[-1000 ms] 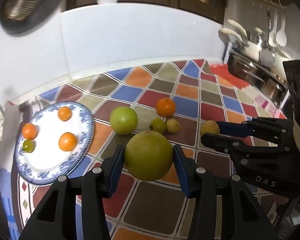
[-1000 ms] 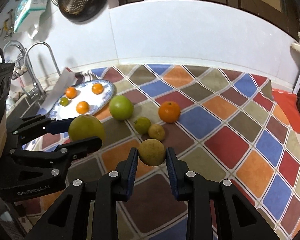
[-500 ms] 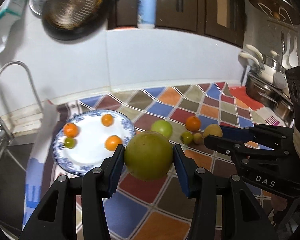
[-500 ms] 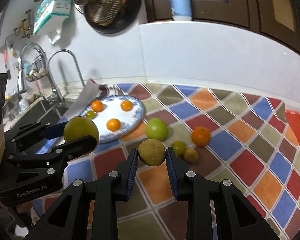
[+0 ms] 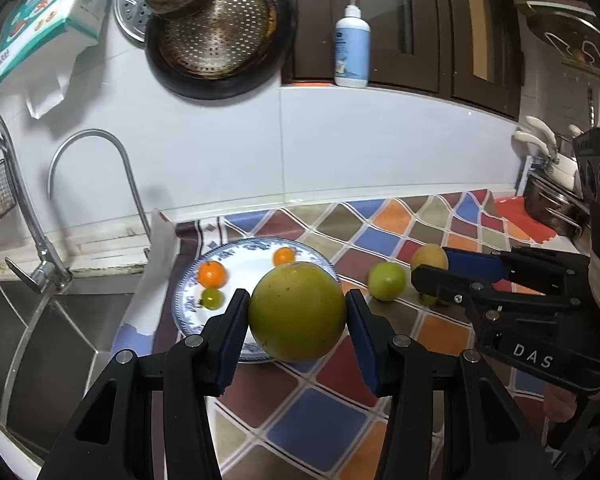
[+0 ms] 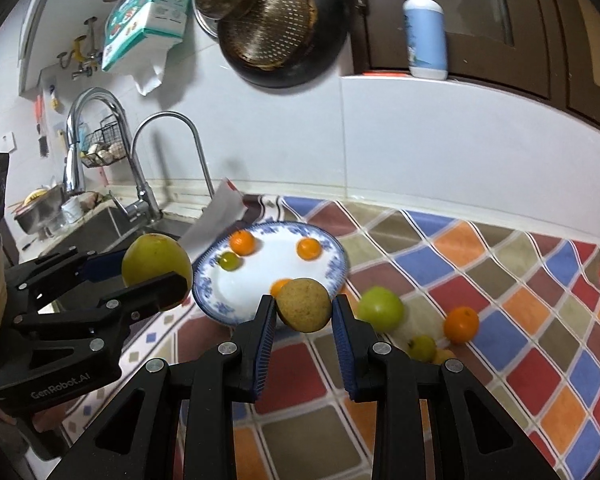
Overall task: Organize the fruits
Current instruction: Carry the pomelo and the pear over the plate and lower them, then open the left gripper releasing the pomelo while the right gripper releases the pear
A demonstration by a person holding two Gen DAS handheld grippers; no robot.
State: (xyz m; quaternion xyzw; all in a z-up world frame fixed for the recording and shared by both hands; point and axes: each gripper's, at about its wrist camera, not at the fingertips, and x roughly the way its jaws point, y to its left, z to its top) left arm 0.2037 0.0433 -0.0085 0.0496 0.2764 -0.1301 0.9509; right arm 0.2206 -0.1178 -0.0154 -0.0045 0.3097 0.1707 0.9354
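My left gripper (image 5: 297, 316) is shut on a large yellow-green fruit (image 5: 298, 311), held in the air in front of the blue-rimmed plate (image 5: 236, 250); that same fruit (image 6: 156, 266) shows at the left of the right wrist view. My right gripper (image 6: 303, 312) is shut on a smaller brownish-yellow fruit (image 6: 305, 305), above the plate's (image 6: 260, 280) near edge. On the plate lie small oranges (image 6: 242, 242) (image 6: 308, 249) and a small green fruit (image 6: 229, 261). A green apple (image 6: 380, 308), an orange (image 6: 461, 325) and a small green fruit (image 6: 421, 347) rest on the checkered cloth (image 6: 500, 280).
A steel sink (image 5: 40, 340) with a curved tap (image 5: 96, 148) lies left of the plate. A white paper sheet (image 6: 216, 216) leans at the cloth's left edge. Pans (image 5: 216, 28) hang on the white wall, and a pump bottle (image 5: 352, 44) stands on a ledge.
Both grippers have risen and swung left toward the plate, each keeping its fruit. The sink, tap and hanging pans have come into view.
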